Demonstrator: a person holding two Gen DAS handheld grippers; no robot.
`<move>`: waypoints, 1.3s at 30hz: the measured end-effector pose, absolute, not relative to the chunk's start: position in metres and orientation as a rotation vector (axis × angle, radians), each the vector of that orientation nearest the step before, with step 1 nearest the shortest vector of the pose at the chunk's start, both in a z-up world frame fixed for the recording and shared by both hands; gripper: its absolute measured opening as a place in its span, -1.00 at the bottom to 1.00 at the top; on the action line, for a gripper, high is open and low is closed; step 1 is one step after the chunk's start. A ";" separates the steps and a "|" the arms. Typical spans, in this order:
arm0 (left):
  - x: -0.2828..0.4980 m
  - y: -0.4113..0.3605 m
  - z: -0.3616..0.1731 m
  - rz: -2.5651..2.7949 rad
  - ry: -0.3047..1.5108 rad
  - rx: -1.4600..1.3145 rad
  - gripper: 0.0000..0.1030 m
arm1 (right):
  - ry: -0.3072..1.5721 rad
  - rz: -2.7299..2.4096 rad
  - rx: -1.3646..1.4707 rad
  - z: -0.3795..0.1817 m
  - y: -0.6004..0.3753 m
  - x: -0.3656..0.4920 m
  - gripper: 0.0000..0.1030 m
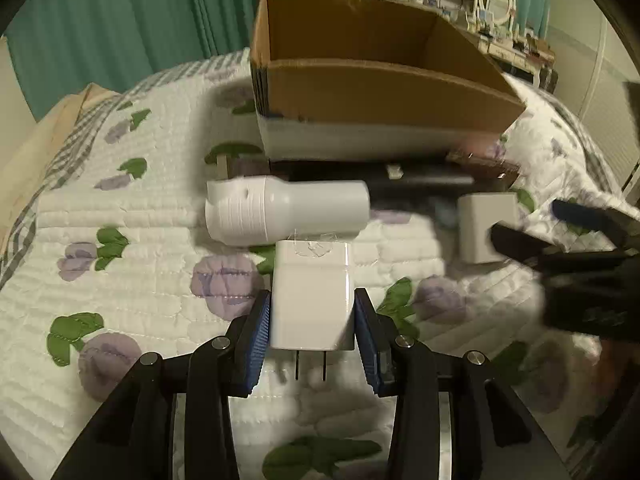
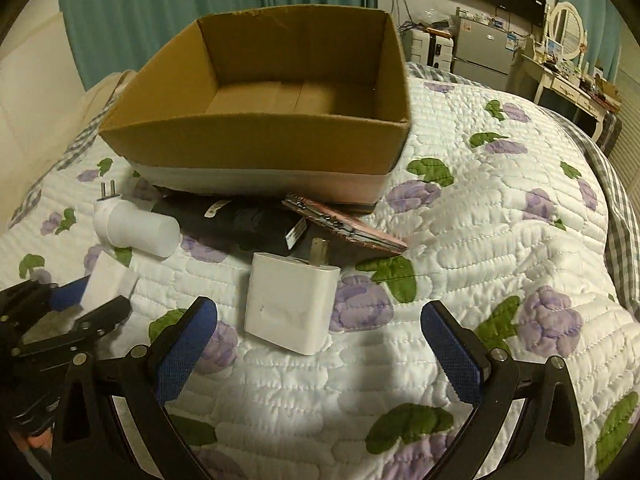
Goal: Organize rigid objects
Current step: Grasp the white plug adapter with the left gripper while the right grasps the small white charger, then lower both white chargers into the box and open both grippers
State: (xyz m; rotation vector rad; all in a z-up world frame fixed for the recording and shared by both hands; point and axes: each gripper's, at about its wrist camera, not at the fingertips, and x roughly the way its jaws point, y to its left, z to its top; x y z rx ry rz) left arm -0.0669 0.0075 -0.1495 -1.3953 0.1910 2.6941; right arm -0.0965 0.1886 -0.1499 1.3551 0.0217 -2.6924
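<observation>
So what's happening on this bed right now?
A person is tidying small items on a quilt. The left tongs are closed on a white charger; the right tongs hang open just short of a second charger. The cardboard box looks empty, with a white cylindrical plug lying nearby.
</observation>
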 end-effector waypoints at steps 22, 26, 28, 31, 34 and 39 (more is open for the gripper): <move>-0.062 0.000 -0.127 2.753 0.121 -1.341 -0.22 | 0.166 -2.643 1.350 -0.164 0.164 -0.105 0.06; -0.055 0.003 -0.110 2.767 0.100 -1.285 -0.22 | 0.154 -2.657 1.296 -0.141 0.171 -0.085 0.04; -0.052 0.007 -0.098 2.779 0.110 -1.244 -0.22 | 0.156 -2.682 1.238 -0.122 0.177 -0.077 0.04; -0.050 0.010 -0.081 2.780 0.100 -1.192 -0.22 | 0.156 -2.712 1.152 -0.090 0.181 -0.069 0.03; -0.050 0.015 -0.063 2.792 0.115 -1.143 -0.22 | 0.138 -2.725 1.077 -0.056 0.185 -0.068 0.03; -0.062 0.014 -0.046 2.809 0.128 -1.114 -0.22 | 0.172 -2.733 0.968 -0.005 0.186 -0.078 0.03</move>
